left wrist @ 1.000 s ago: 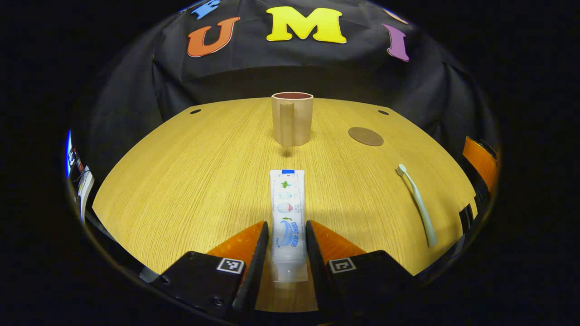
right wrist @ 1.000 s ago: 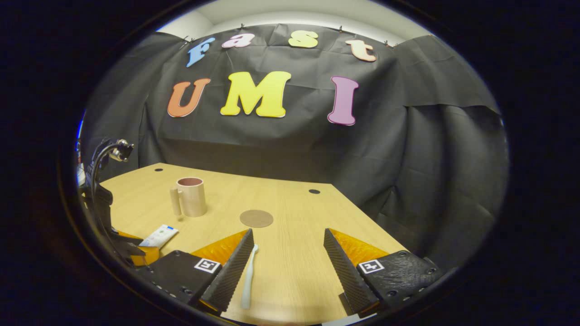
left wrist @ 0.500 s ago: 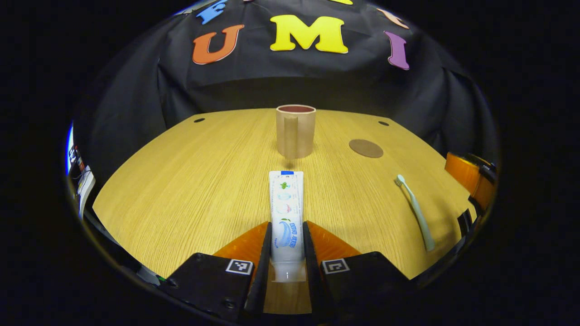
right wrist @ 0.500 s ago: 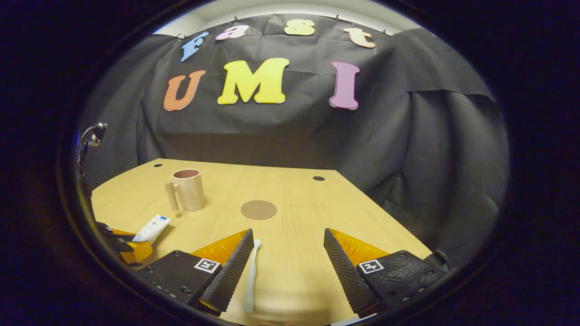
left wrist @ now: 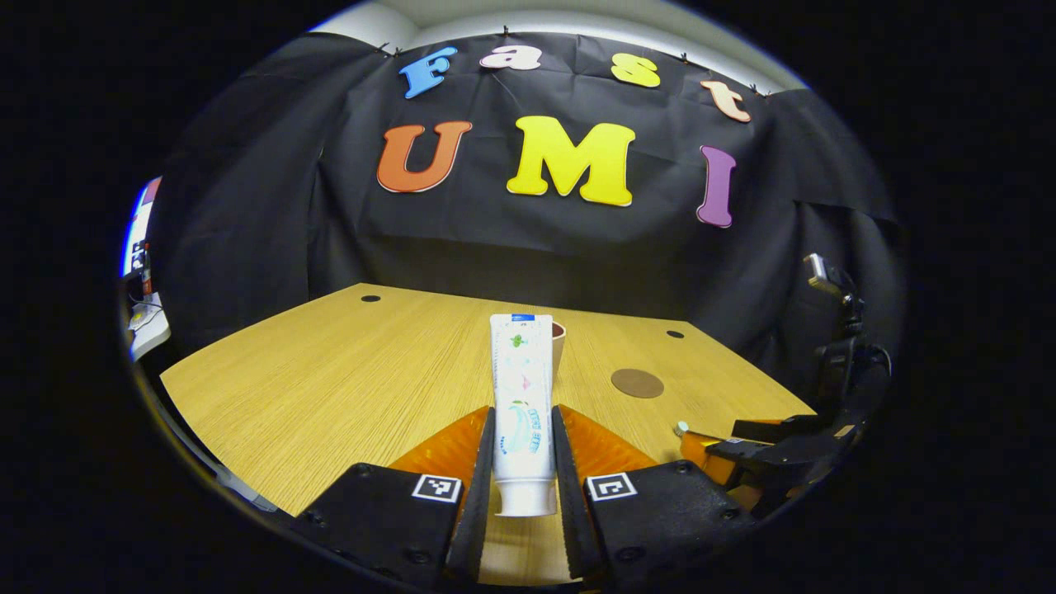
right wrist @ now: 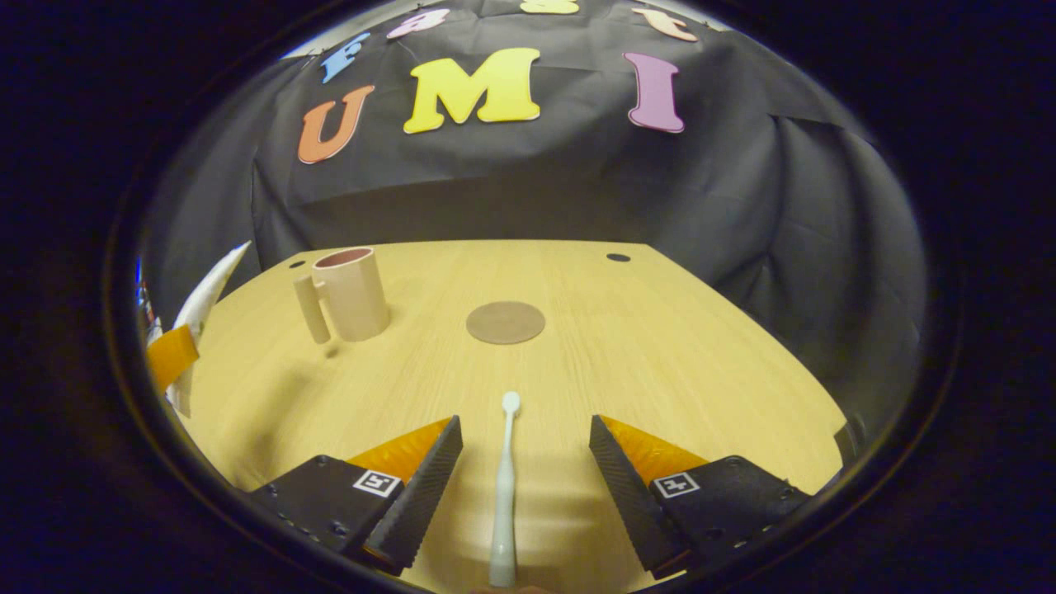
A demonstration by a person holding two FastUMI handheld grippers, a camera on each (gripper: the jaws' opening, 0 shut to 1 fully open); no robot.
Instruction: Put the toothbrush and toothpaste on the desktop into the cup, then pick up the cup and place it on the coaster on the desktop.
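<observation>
With its cap end clamped between the left gripper's (left wrist: pixel 524 462) fingers, the toothpaste (left wrist: pixel 521 388) is held off the desk (left wrist: pixel 330 379), its flat end pointing toward the cup (right wrist: pixel 351 293), which stands upright left of the coaster (right wrist: pixel 505 322) and apart from it. The toothbrush (right wrist: pixel 503 487) lies flat on the desk between the right gripper's (right wrist: pixel 520 470) spread fingers, neither touching it.

To do this step well, I judge the tube should be carried over the cup's mouth, tipped upright and let go only once its end is inside, so the cup isn't knocked.

A second ago the tube lay on the desk between wider fingers; they have since closed and lifted it, while the right gripper has centred on the toothbrush.
</observation>
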